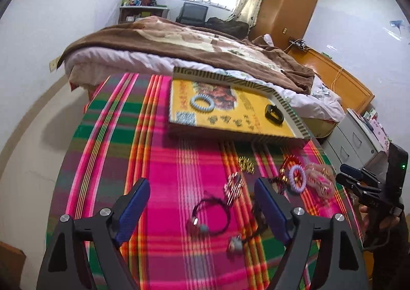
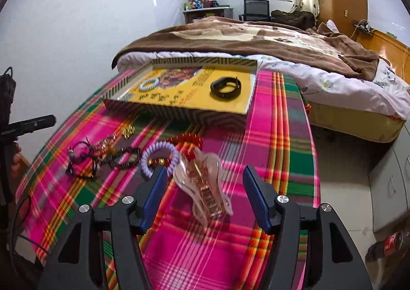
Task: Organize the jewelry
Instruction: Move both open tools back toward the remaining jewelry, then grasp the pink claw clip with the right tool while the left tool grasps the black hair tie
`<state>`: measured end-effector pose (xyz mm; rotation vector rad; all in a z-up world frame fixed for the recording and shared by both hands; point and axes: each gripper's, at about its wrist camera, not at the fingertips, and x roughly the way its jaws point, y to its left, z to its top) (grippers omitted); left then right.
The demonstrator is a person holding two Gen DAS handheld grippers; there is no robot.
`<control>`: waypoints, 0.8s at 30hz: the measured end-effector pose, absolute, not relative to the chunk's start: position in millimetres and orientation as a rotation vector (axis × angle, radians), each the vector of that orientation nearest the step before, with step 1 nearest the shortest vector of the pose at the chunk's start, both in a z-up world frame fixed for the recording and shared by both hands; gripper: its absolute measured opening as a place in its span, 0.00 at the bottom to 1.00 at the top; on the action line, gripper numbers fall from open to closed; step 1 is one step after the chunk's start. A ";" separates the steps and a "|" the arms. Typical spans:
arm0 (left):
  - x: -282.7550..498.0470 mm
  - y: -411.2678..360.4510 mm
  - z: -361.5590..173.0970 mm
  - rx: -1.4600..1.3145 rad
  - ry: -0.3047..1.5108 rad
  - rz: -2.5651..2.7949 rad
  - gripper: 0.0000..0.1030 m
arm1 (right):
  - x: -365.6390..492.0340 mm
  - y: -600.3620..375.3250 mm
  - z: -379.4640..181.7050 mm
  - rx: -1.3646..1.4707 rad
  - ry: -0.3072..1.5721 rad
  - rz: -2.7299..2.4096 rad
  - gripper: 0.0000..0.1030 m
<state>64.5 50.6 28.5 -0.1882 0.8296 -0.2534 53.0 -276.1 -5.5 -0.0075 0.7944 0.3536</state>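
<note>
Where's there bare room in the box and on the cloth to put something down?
In the yellow box, the middle is free, between the pale blue coil bracelet and the black band. On the plaid cloth, the stretch right of the pink hair claw is bare; left of it is crowded.

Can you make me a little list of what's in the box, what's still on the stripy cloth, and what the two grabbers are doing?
in the box: pale blue coil bracelet, black wristband
on the cloth: purple coil bracelet, pink hair claw, dark cord bracelet
left gripper: open, above cord bracelet
right gripper: open, hair claw between fingers, untouched
</note>
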 end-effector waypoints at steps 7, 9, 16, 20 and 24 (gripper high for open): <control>43.5 66.1 12.2 -0.216 0.864 -0.214 0.81 | 58.9 -268.7 -25.2 -0.037 0.843 0.366 0.60; 41.3 67.8 9.4 -0.218 0.874 -0.205 0.81 | 62.1 -263.5 -30.8 -0.061 0.856 0.369 0.60; 38.0 64.7 0.6 -0.225 0.897 -0.204 0.81 | 72.3 -256.1 -41.7 -0.066 0.896 0.347 0.60; 39.2 62.0 -2.5 -0.227 0.905 -0.210 0.81 | 75.5 -256.9 -47.2 -0.031 0.921 0.336 0.60; 40.5 59.7 -4.8 -0.225 0.911 -0.214 0.81 | 72.4 -258.4 -46.9 -0.012 0.910 0.326 0.55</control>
